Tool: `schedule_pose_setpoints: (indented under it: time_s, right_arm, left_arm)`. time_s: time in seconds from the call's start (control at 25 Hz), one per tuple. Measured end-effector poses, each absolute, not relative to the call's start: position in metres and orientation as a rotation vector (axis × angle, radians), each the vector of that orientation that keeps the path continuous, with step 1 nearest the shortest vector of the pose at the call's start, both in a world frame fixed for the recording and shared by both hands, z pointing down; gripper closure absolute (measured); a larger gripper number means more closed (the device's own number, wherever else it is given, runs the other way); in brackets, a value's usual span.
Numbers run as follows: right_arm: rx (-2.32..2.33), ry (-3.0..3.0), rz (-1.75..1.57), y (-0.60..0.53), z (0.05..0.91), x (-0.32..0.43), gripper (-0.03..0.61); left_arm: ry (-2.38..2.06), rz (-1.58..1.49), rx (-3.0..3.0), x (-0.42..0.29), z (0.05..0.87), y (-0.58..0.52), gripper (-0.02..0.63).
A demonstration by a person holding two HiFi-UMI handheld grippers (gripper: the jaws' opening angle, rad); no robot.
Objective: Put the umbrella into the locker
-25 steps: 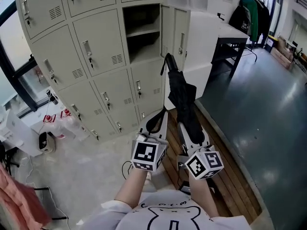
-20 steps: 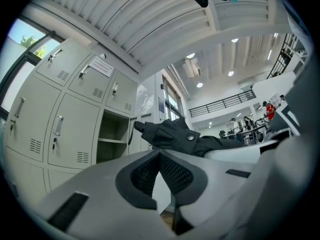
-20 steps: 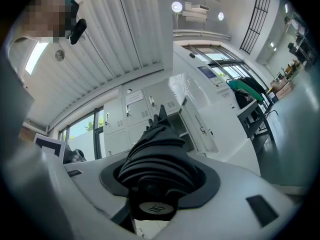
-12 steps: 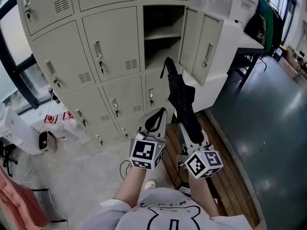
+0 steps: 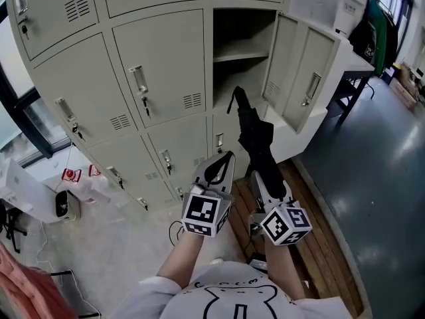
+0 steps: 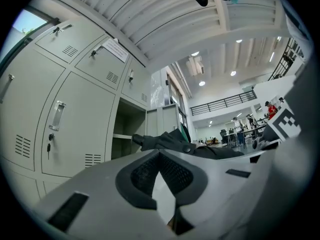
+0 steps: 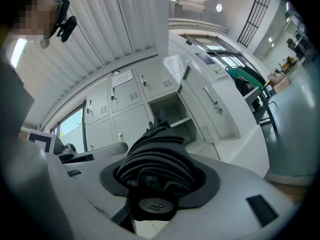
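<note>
A folded black umbrella (image 5: 255, 135) sticks out forward and slightly up from my right gripper (image 5: 265, 178), which is shut on its lower end. Its tip reaches just in front of the open locker (image 5: 242, 78), a compartment with one shelf and its door (image 5: 299, 78) swung out to the right. In the right gripper view the umbrella (image 7: 157, 154) fills the jaws, with the open locker (image 7: 172, 111) behind it. My left gripper (image 5: 226, 158) hangs beside it on the left, tips together, holding nothing. The left gripper view shows the umbrella (image 6: 185, 146) beyond its jaws.
Closed grey locker doors (image 5: 159, 65) surround the open one. A wooden strip (image 5: 319, 244) runs along the floor under my right arm, with dark floor (image 5: 372, 178) beyond. A black-legged table (image 5: 355, 78) with hanging clothes stands right. Bags and clutter (image 5: 66, 201) lie at left.
Both grippers and the umbrella have moved forward toward the lockers. The open locker now looks larger and nearer, and the umbrella's tip is close to its opening.
</note>
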State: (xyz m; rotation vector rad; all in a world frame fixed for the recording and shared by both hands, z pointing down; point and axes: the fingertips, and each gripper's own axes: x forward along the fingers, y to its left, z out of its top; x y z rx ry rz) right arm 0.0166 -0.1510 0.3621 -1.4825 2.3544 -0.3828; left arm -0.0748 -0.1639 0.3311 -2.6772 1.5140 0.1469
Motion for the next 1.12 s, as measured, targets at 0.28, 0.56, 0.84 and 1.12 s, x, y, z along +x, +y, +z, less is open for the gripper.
schedule_pose_setpoints:
  time_s: [0.28,0.56,0.84,1.12]
  right_arm:
    - [-1.508,2.39,-0.375,-0.172,0.368,0.003,0.368]
    - [-1.522,2.386,-0.407,-0.208,0.376,0.004,0.368]
    - [-1.503,2.381,-0.442,-0.27,0.384,0.002,0.368]
    - [-1.507,2.396,-0.481,-0.336,0.393,0.008,0.368]
  left_arm:
    - [1.516,0.138,-2.692,-0.083,0.337,-0.188,0.618]
    - [1.536,0.139,-2.677,-0.089,0.341,-0.217,0.618]
    - [1.552,0.087,-2.665,-0.089,0.347,-0.267,0.618]
    - [1.582,0.068,-2.655,-0.089,0.349,-0.325,0.618]
